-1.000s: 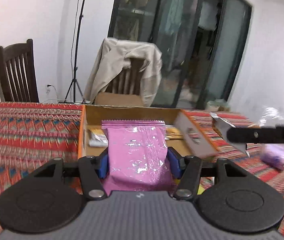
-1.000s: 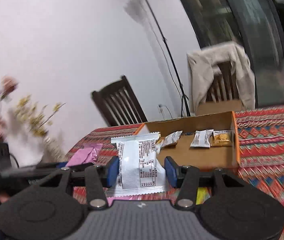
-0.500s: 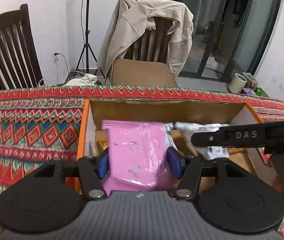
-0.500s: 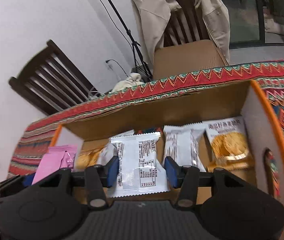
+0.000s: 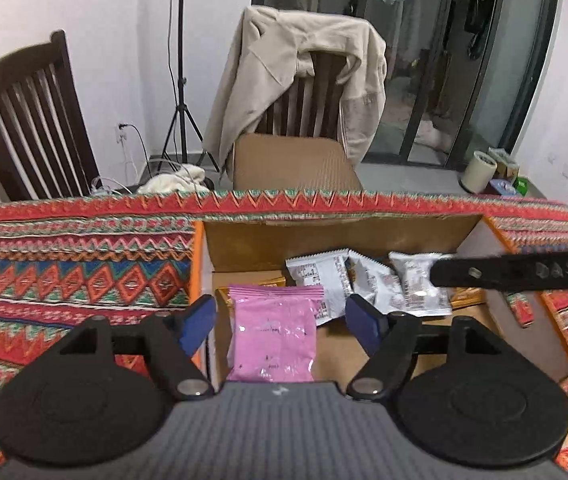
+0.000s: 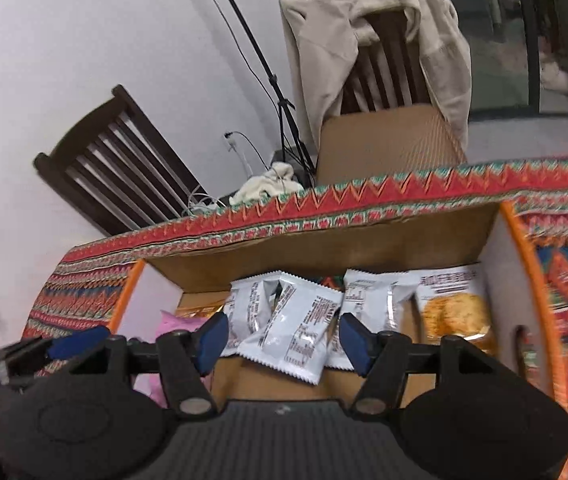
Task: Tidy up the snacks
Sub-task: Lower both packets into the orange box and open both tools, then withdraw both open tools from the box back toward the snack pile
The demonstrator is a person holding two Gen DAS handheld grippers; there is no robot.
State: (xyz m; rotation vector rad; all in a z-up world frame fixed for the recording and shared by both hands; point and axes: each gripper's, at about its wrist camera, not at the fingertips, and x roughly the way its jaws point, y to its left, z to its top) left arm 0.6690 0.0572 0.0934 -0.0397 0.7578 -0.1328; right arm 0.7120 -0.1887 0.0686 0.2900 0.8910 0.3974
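Left gripper (image 5: 279, 320) stood open; the pink packet (image 5: 271, 338) lay between its spread jaws, near the box's (image 5: 364, 240) left wall. Right gripper (image 6: 284, 338) stood open over a white packet (image 6: 304, 332) mid-box.

Bare box floor (image 5: 348, 354) lies open before 3 white packets (image 5: 368, 286).

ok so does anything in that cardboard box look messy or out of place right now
Slightly. In the cardboard box, the white packets lie tilted and overlapping rather than in a row, while the pink packet sits apart at the left end. Nothing looks torn or spilled. Both the left gripper and right gripper are open.
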